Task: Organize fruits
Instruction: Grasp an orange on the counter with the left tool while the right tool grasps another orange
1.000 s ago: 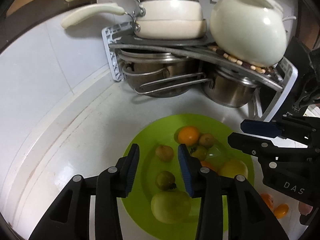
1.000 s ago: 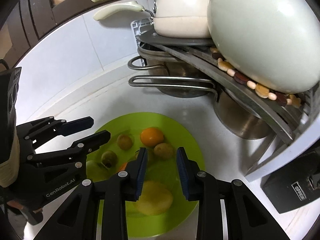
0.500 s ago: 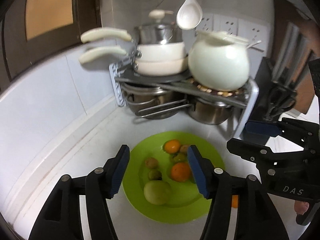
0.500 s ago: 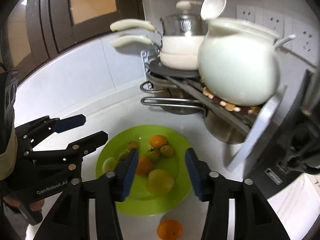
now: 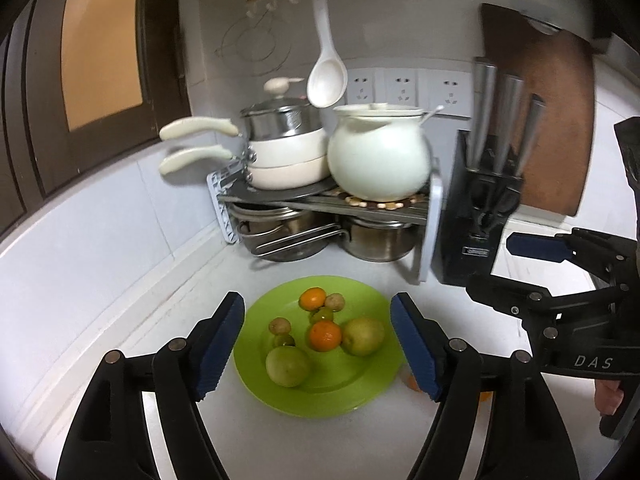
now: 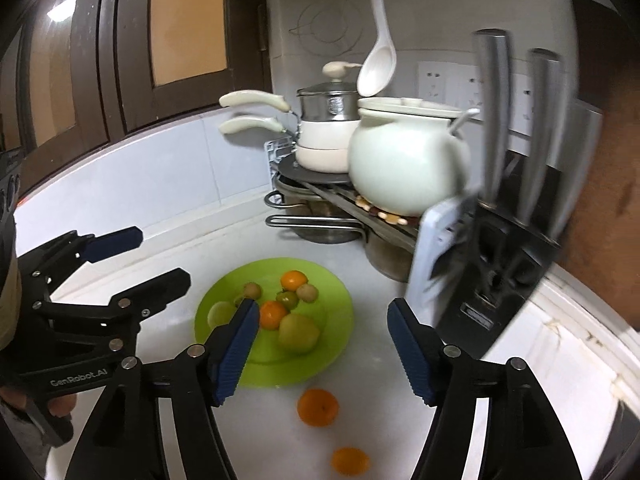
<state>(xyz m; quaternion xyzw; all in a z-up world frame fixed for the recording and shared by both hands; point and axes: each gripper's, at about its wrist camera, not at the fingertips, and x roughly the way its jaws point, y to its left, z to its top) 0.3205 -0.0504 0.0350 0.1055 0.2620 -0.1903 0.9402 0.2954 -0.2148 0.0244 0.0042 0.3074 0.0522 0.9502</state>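
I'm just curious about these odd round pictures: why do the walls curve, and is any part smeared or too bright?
Both views are fisheye, so the counter edge and tiles bow. Left wrist view: fairly sharp; the green plate and fruit read clearly, the knife block slightly smeared. Right wrist view: more motion blur, strongest on the knife handles and white pot; no strong glare.

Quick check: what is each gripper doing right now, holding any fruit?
Left gripper: jaws opening, nothing between them, above the green plate.
Right gripper: jaws opening, holding nothing; two oranges lie on the counter below.
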